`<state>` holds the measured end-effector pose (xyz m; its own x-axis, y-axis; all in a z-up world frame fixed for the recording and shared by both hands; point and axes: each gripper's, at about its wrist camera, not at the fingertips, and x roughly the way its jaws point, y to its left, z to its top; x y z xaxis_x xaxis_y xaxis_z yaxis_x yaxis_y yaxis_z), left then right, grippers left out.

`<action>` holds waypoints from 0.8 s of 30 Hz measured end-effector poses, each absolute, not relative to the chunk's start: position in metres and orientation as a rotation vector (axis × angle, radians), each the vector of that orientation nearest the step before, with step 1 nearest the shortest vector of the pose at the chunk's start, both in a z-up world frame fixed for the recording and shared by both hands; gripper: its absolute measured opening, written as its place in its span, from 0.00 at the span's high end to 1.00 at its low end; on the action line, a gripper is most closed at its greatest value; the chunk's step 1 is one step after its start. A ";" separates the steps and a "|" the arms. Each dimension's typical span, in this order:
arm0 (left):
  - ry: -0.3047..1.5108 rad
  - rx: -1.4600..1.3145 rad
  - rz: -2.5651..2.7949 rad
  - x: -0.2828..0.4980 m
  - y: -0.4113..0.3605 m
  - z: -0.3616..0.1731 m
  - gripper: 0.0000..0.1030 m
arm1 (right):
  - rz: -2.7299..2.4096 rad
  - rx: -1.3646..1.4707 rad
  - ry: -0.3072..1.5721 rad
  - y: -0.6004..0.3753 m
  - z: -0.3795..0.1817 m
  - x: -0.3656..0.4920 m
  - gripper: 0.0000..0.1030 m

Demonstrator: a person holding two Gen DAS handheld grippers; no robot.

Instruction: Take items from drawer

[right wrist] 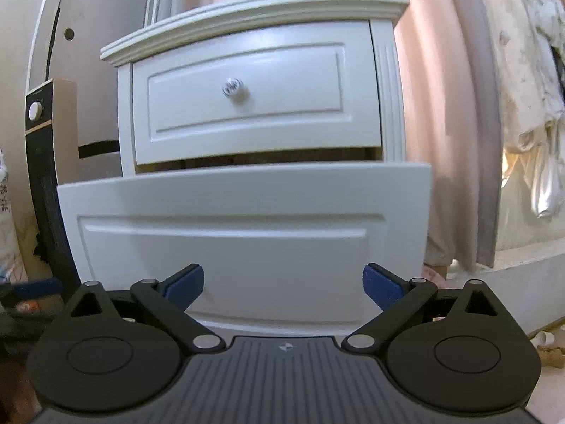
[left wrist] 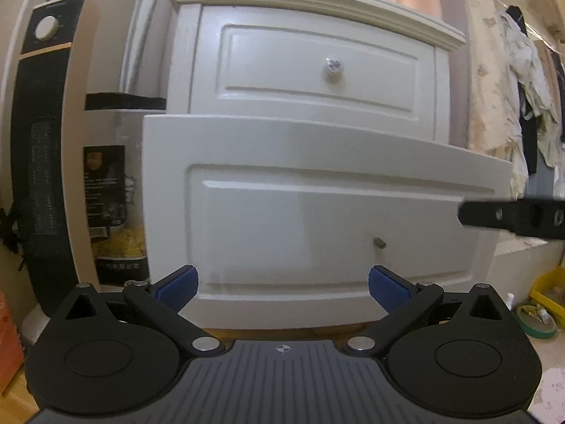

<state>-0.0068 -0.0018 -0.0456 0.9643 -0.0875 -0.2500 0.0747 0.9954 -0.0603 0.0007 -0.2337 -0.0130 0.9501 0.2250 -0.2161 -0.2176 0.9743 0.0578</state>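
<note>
Two white drawers in a small white nightstand (right wrist: 254, 10). Top drawer (right wrist: 247, 95) pushed in, with a round knob (right wrist: 231, 87). Bottom drawer (right wrist: 243, 240) pulled out toward the cameras, its wide front running left to right.

Left gripper (left wrist: 282, 284) spread wide, nothing between the blue pads (left wrist: 178, 286). Right gripper (right wrist: 282, 282) spread wide too, holding nothing. Both low and near, facing the front of the bottom drawer, not touching it. Open top of that drawer up and farther back from both grippers, behind the front board. So, probably: up and over the top edge, then down inside.

Right gripper more straight in front of the drawer, likely the better one to go in first. Its black finger poking in at the right side of the left view, beside the drawer front.

Inside of the bottom drawer hidden by its front board. No items to be seen, so no telling what lies in there or where. Only a thin dark gap under the top drawer. A small peg (left wrist: 379, 242) where the bottom knob should be. Both views a bit blurry.

A tall black and tan heater (left wrist: 39, 148) standing at the left.
</note>
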 end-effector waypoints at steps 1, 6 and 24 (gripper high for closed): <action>0.251 -0.046 -0.086 -0.007 -0.002 -0.045 0.00 | 0.234 0.031 0.205 -0.229 -0.011 -0.005 0.00; 0.217 -0.038 -0.090 -0.009 -0.001 -0.035 0.00 | 0.236 0.008 0.209 -0.219 -0.012 -0.008 0.00; 0.198 0.007 -0.104 0.002 -0.033 -0.034 0.00 | 0.112 0.074 0.309 -0.249 -0.039 0.023 0.00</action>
<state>0.0017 -0.0333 -0.0335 0.9751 -0.1025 -0.1965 0.1038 0.9946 -0.0037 0.0229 -0.2490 -0.0388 0.9464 0.1213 -0.2995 -0.0987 0.9911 0.0896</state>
